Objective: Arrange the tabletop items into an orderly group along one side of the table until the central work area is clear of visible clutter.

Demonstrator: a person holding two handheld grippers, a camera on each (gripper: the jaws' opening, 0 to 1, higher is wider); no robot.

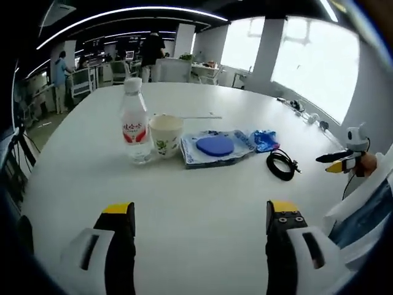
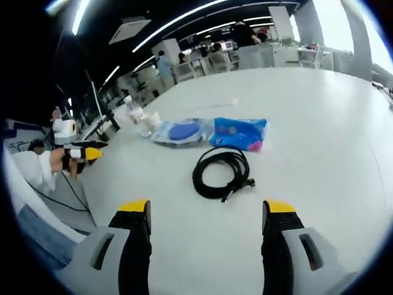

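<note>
A: Log the items. Where does the group sit?

B: In a row across the white table (image 1: 202, 203), mid-surface. In the left gripper view: water bottle (image 1: 134, 123) upright, white cap, red label, clear contents low in the body. Just beside it a paper cup (image 1: 164, 135), open-topped; contents cannot be made out. Next, a flat plastic pouch (image 1: 216, 147) with a blue disc (image 1: 215, 145) lying on it or in it; which, I cannot tell. Then a blue packet (image 1: 265, 140) at the pouch's end, and a coiled black cable (image 1: 281, 165) nearer the camera.

A: Right gripper view?

B: Same set. Cable (image 2: 222, 173) nearest, just ahead of the jaws, plug end toward them. Blue packet (image 2: 240, 133) beyond it, pouch (image 2: 180, 131) alongside, bottle (image 2: 136, 116) farthest.

A: Grippers?

B: Left gripper (image 1: 201, 221): jaws spread wide, yellow-tipped, holding nothing, above bare tabletop. Right gripper (image 2: 204, 221): jaws equally parted, empty, short of the cable. Each gripper appears in the other's view at the table edge, hand-held.

A: Room?

B: Open office, ceiling strip lights, large bright windows, desks behind, people standing far back.
</note>
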